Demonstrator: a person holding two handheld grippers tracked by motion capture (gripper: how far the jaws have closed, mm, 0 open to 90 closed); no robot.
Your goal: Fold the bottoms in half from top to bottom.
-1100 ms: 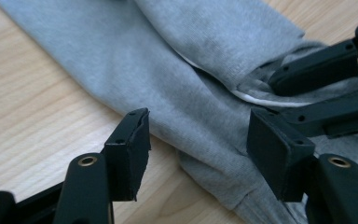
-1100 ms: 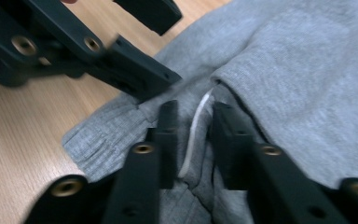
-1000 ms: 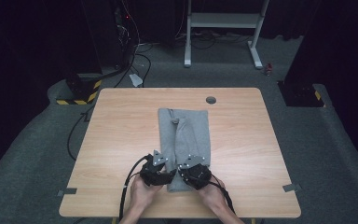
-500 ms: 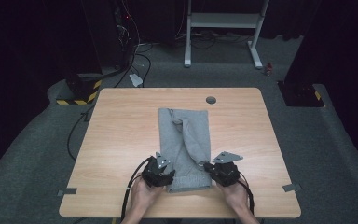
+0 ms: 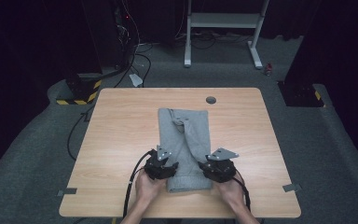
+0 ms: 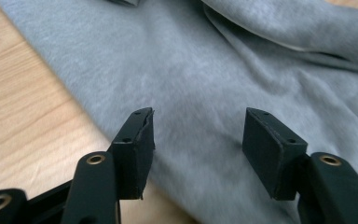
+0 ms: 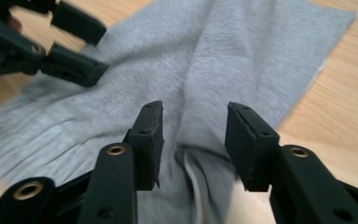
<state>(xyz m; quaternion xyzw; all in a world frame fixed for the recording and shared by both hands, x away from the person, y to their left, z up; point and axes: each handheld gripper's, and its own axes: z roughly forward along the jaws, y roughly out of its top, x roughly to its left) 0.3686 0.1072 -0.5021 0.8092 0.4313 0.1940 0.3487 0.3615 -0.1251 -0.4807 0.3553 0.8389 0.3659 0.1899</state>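
Observation:
A folded grey sweatshirt lies lengthwise in the middle of the wooden table, a sleeve laid down over it. My left gripper hovers at the garment's near left edge, jaws open, grey fabric between and beyond them. My right gripper sits at the near right edge, open too, above the folded sleeve and a seam. In the right gripper view the left gripper shows at the upper left, over the cloth.
A round grommet hole sits near the table's far edge. Beyond the table are a white stand, cables and a yellow-black striped base on grey carpet. Bare wood lies on both sides of the garment.
The right gripper has moved to the right, from beside the left one at the hem's middle to the garment's right edge. The left gripper has stayed nearly in place.

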